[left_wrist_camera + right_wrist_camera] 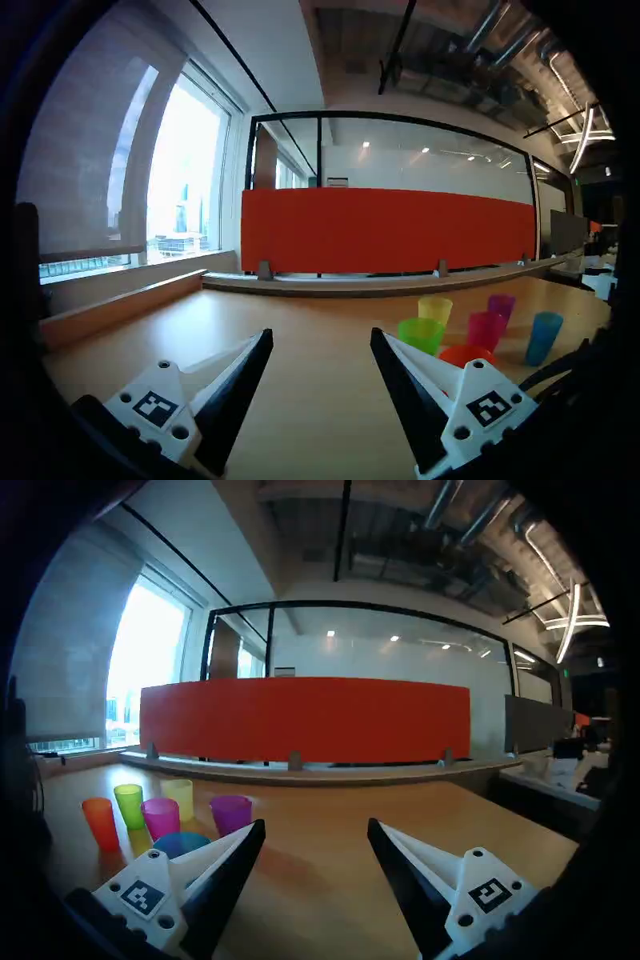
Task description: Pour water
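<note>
task's things first: orange cup (pixel 466 354), green cup (pixel 421 334), yellow cup (pixel 435 308), pink cup (pixel 486 330), purple cup (pixel 502 305), blue cup (pixel 544 336). all six stand upright in one tight group on the wooden table (pixel 320 416), long axes vertical, mouths up. we can't tell which one holds water, if any.

the key relation is that the group sits between our two grippers. in the left gripper view it lies off to the right of the jaw line, and the orange one is closest, partly behind that view's right-hand finger. in the right gripper view it lies off to the left, with the blue one closest, just beside that view's left-hand finger.

left gripper (pixel 321 331): jaws wide apart, nothing held, bare table ahead. right gripper (pixel 315 822): same, wide apart and empty.

our read is that neither is lined up yet. left has to swing to its right, right to its left. distance looks about even, so we see no clear nearer hand. upright walls call for a level, side-on pinch. the tight spacing means a neighbour could get knocked over.

further out, a red partition (pixel 384 230) runs along the table's far edge and a window (pixel 188 176) sits to the left.
</note>
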Tool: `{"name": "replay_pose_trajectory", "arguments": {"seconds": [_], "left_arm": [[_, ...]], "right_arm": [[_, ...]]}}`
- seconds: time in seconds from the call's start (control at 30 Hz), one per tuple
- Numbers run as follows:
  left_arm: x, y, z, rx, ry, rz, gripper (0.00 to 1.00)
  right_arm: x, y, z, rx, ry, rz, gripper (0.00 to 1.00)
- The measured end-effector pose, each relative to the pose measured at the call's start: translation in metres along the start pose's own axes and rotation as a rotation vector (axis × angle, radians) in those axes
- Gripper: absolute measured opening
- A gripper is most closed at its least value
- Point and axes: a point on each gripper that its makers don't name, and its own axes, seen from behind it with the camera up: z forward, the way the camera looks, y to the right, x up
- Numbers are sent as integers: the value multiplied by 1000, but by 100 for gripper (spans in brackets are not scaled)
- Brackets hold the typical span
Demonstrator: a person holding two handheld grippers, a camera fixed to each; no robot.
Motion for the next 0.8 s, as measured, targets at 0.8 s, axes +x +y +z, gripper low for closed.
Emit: {"name": "replay_pose_trajectory", "arguments": {"seconds": [0.8], "left_arm": [[182,15,2,-35,-14,3,90]], "right_arm": [[174,0,1,-16,-16,16,99]]}}
